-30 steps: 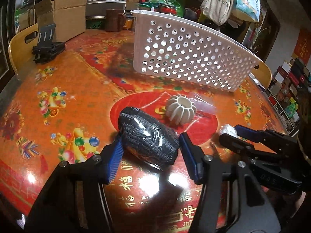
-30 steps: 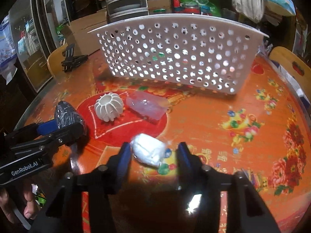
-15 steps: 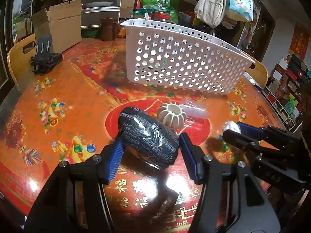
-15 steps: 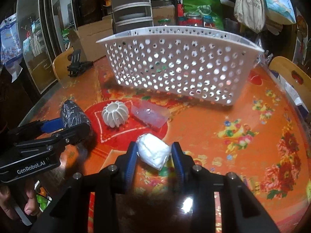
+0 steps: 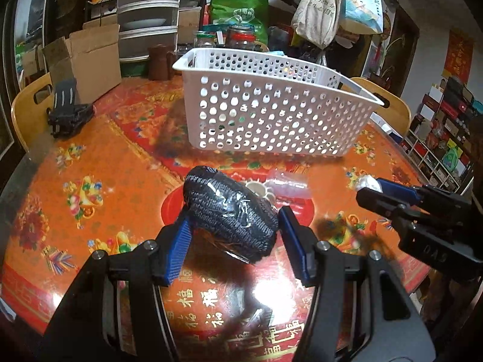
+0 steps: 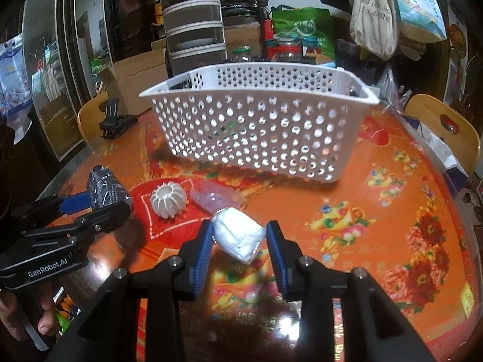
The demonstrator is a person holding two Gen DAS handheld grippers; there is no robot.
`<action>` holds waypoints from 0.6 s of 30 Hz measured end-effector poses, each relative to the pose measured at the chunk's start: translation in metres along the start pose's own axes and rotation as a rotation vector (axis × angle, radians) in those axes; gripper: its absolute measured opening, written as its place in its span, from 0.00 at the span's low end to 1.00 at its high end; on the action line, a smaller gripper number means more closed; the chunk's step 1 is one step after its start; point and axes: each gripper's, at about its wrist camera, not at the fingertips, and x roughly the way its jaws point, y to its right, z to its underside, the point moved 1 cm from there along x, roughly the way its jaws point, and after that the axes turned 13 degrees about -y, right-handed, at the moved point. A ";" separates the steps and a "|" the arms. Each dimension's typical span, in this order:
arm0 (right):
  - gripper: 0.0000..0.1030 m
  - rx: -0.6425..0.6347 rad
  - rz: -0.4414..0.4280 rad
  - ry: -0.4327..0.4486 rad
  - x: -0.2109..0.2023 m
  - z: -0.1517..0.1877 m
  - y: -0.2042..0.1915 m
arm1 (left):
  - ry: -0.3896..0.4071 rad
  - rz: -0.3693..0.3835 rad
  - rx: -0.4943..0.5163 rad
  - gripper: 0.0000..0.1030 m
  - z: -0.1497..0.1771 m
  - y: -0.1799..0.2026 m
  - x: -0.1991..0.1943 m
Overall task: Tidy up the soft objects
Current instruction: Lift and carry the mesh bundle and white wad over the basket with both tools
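Holding a dark knitted roll wrapped in clear film, our left gripper is closed on it at the lower centre of the left view, blue pads pressing both sides, the roll lifted off the table. Our right gripper is closed on a white wrapped bundle at the lower centre of the right view. The white basket stands in the upper centre of both views, mouth open. A ribbed white ball and a clear packet lie between grippers and basket. We judge the step to be carrying both items over. Recommended: raise each load above the near rim before advancing, keep the squeeze light, and release only once inside the walls.
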 end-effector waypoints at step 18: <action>0.34 0.035 0.085 0.106 -0.044 -0.046 0.022 | 0.066 -0.032 -0.004 0.53 -0.062 -0.002 -0.030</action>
